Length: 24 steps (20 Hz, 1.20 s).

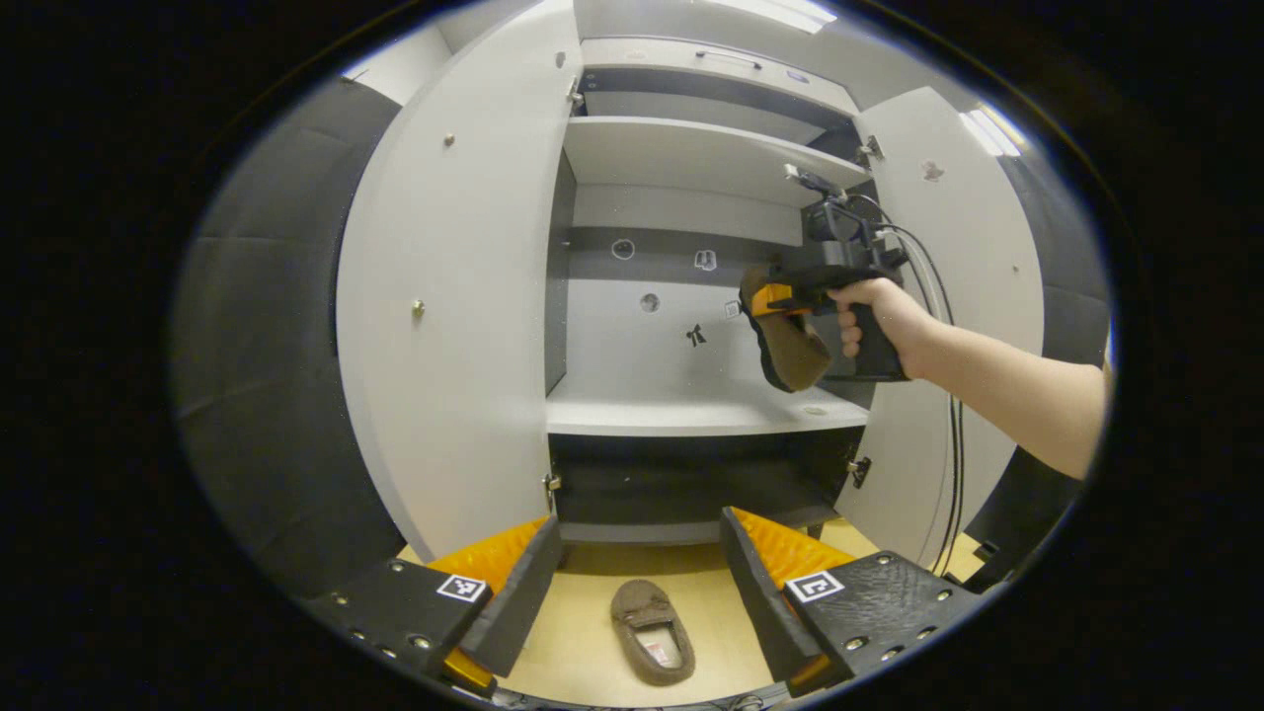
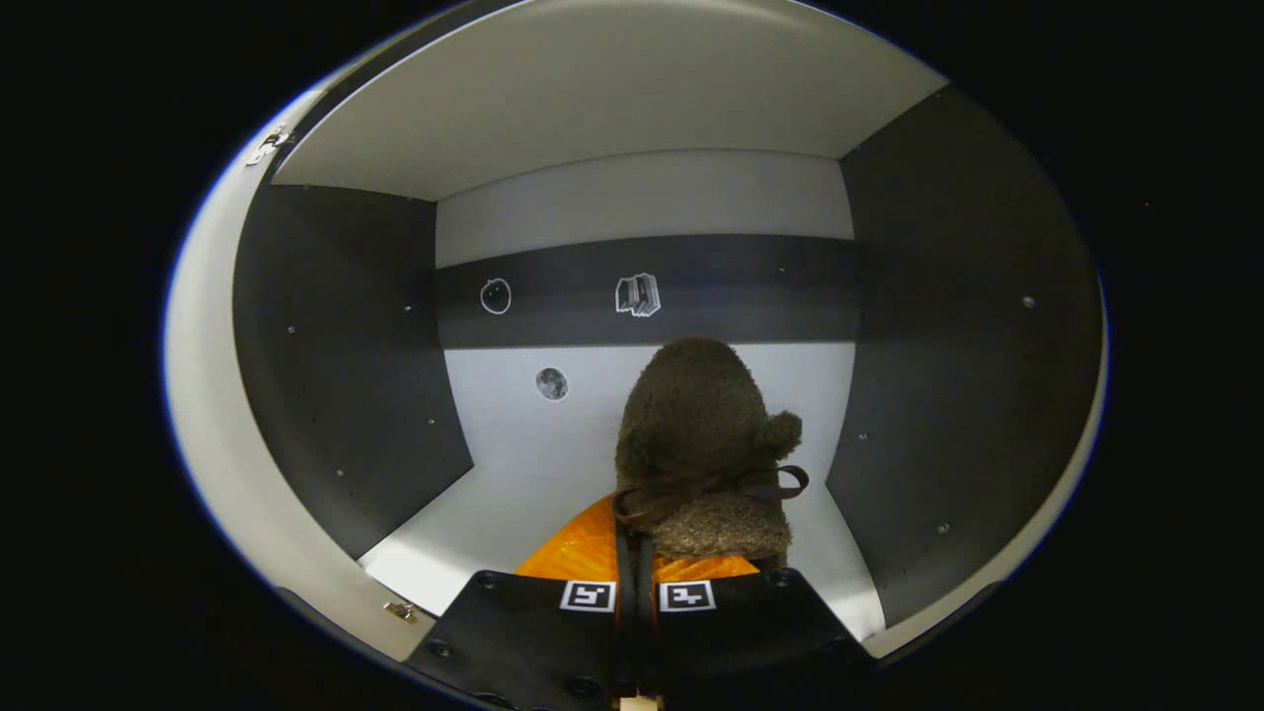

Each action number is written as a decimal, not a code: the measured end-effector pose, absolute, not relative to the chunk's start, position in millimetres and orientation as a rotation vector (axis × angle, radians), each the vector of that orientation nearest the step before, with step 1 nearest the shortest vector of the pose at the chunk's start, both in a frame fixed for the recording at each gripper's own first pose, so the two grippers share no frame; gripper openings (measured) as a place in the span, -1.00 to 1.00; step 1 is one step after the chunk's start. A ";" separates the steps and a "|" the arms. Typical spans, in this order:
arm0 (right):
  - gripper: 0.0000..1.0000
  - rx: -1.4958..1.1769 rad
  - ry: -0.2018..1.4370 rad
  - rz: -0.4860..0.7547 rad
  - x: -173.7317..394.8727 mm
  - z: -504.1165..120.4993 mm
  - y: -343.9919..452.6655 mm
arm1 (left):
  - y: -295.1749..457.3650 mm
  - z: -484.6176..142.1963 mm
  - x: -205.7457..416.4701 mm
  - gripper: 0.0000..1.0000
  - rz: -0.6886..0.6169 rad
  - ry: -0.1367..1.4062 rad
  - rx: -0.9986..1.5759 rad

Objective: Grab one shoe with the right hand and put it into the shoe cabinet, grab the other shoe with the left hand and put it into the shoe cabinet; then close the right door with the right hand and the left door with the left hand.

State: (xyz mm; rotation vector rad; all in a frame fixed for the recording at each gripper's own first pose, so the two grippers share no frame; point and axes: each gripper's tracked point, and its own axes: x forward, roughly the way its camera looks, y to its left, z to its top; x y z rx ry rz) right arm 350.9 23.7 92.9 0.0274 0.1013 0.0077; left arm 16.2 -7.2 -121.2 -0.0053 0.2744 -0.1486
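Note:
A brown fuzzy slipper [image 1: 652,632] lies on the tan floor in front of the open shoe cabinet, below and between the fingers of my open left gripper [image 1: 640,525], which hangs above it without touching. A person's hand holds my right gripper [image 1: 768,301] inside the cabinet, shut on the other brown slipper [image 1: 793,354]. That slipper hangs toe-down just above the white middle shelf [image 1: 681,410]. In the right gripper view the held slipper [image 2: 703,430] sticks out ahead of the shut right gripper [image 2: 635,538], over the shelf [image 2: 494,513].
Both cabinet doors stand wide open, the left door [image 1: 454,296] and the right door [image 1: 953,257]. An upper shelf [image 1: 691,153] and a dark lower compartment [image 1: 691,484] frame the middle one. Cables [image 1: 948,326] trail from the right gripper. Dark side walls [image 2: 346,355] bound the compartment.

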 end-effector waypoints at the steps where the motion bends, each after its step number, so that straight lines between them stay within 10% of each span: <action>1: -0.96 0.020 0.106 -0.008 365.8 90.8 20.9 | -4.6 -121.3 12.2 0.94 -0.138 0.273 -0.004; 13: -0.84 0.020 0.140 -0.062 420.0 45.7 18.6 | 10.4 -107.8 10.2 0.94 -0.045 0.256 0.015; 19: 0.07 0.096 0.266 0.062 413.6 20.5 43.0 | -0.6 -106.6 12.2 0.87 -0.071 0.260 -0.035; 22: 0.90 0.110 0.314 0.082 398.6 15.5 53.5 | -2.5 -107.1 12.8 0.94 -0.084 0.258 -0.018; 24: 0.92 0.107 0.323 0.084 384.5 16.1 57.8 | 0.2 -106.4 13.8 0.94 -0.091 0.252 -0.007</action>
